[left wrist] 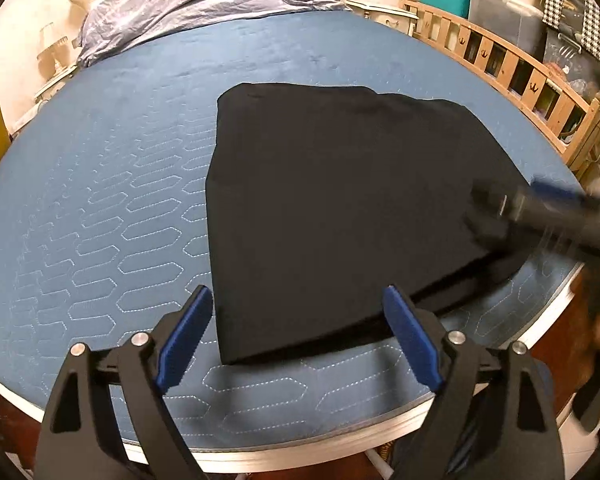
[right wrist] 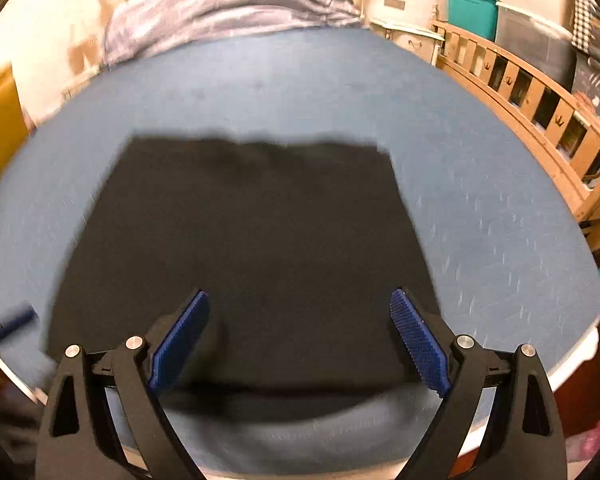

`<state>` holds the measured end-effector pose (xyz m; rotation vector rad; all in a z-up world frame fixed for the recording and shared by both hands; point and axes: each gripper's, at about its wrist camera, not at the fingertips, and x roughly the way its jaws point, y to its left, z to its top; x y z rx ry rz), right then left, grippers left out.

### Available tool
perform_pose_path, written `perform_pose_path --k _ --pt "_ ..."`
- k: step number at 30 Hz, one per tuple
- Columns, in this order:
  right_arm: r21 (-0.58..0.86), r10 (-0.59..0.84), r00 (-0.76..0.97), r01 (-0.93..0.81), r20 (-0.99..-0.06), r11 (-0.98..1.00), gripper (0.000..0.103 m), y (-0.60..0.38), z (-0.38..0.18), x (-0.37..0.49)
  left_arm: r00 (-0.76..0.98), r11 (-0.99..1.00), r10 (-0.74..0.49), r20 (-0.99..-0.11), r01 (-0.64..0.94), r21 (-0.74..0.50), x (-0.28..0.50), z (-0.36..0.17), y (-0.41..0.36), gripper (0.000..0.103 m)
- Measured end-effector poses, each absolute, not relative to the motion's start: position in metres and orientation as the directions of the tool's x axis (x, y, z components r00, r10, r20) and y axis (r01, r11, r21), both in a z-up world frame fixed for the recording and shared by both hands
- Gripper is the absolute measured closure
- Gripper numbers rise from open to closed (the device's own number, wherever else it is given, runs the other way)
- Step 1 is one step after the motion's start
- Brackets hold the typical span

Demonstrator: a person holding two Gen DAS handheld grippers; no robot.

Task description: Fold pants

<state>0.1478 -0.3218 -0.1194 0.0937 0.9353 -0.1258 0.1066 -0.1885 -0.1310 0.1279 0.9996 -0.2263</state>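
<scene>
Your left gripper (left wrist: pixel 298 336) has its jaws spread wide and holds nothing, hanging over the near edge of the black pants (left wrist: pixel 340 208). Your right gripper (right wrist: pixel 300 338) is just as wide and empty, low over the same cloth. The pants lie folded in a flat stack at the center of the left wrist frame, on the blue mattress (left wrist: pixel 100 184). The lower-right corner looks loose near the mattress edge; a careless brush there could drag layers apart or off the bed.
</scene>
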Motion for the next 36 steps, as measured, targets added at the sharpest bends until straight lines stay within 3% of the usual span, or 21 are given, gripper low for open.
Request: perform_pose_path --k 8,10,14,23,27,29,32,36 --pt "0.021 0.073 0.508 -0.108 -0.858 0.994 0.014 -0.276 -0.119 0.254 0.498 0.971 -0.114 -0.86 0.241 0.01 0.11 -0.133 -0.188 0.006" --pt "0.098 0.162 0.469 -0.158 -0.868 0.982 0.014 -0.265 -0.128 0.276 0.492 0.974 -0.1 -0.865 0.227 0.017 0.112 -0.135 -0.188 0.002" --pt "-0.02 0.022 0.44 -0.09 -0.897 0.996 0.014 -0.279 -0.151 0.306 0.496 0.972 -0.088 -0.864 0.234 0.035 0.112 -0.134 -0.191 0.002" --pt "0.002 -0.041 0.464 0.092 -0.885 0.996 0.011 -0.394 -0.154 0.271 0.489 0.969 -0.077 -0.869 0.243 0.05 0.111 -0.14 -0.2 0.002" --pt "-0.027 -0.145 0.501 0.236 -0.853 0.971 0.011 -0.427 -0.137 0.248 0.509 0.968 -0.068 -0.858 0.241 0.066 0.108 -0.133 -0.205 0.002" --pt "0.059 -0.055 0.573 0.179 -0.818 0.982 0.011 -0.417 -0.12 0.225 0.521 0.969 -0.089 -0.849 0.242 0.046 0.109 -0.127 -0.205 0.002" --pt "0.071 0.01 0.611 0.076 -0.791 0.995 0.011 -0.376 -0.113 0.188 0.546 0.967 -0.13 -0.827 0.255 0.016 0.117 -0.114 -0.207 0.002" --pt "0.107 0.051 0.578 0.063 -0.814 0.992 0.01 -0.349 -0.137 0.166 0.459 0.914 -0.315 -0.831 0.382 -0.135 0.144 -0.116 -0.219 0.002"
